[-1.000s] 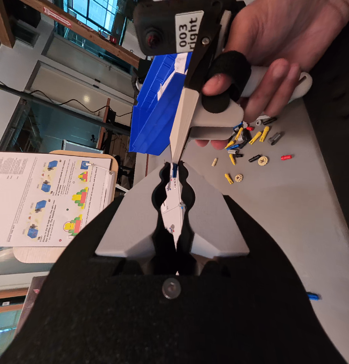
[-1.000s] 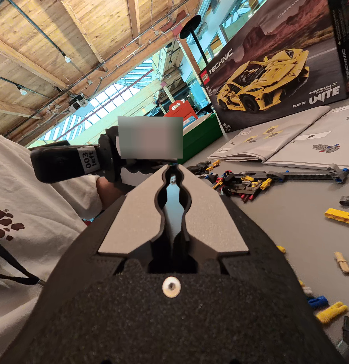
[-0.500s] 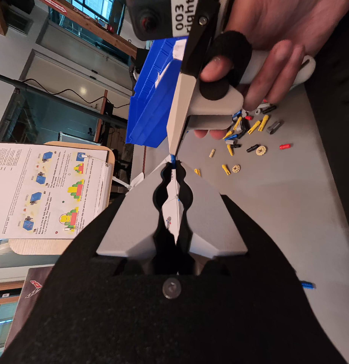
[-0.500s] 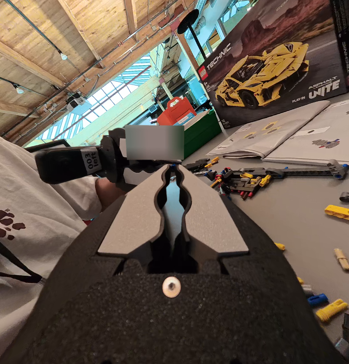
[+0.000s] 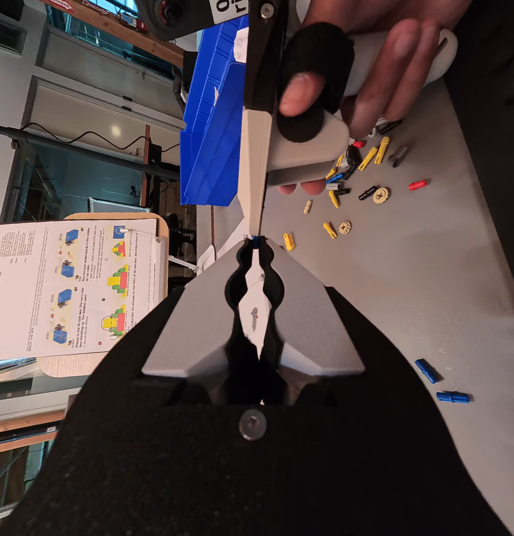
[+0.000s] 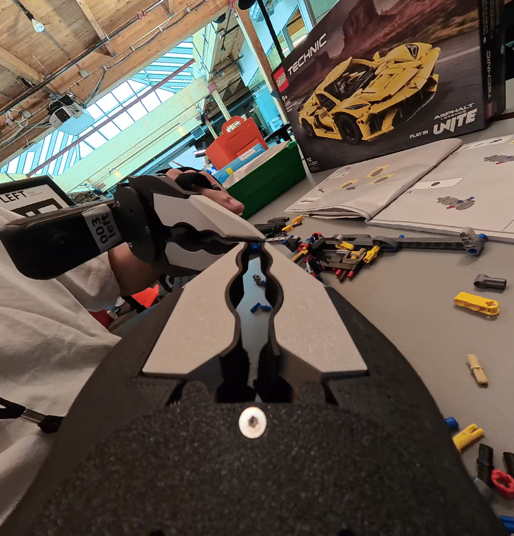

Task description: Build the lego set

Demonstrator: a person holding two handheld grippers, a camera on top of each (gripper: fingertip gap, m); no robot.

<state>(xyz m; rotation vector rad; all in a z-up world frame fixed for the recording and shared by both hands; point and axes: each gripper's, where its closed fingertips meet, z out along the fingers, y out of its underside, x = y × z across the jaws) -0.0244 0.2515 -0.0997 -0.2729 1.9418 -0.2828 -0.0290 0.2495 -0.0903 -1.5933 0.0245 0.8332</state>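
Both hand-held grippers [image 5: 255, 242] [image 6: 254, 246] pinch one blue pin [image 5: 255, 242] tip-to-tip.

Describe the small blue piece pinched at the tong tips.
The blue pin is a tiny, glossy plastic connector, mostly hidden. It sits clamped at the very tips of the left tongs, with the right tongs meeting it from the other side. It is held in the air above the grey table.

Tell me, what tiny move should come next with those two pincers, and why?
Probably one should let go: the left gripper and right gripper both seem shut on the same small blue plastic pin, so neither can carry it off.
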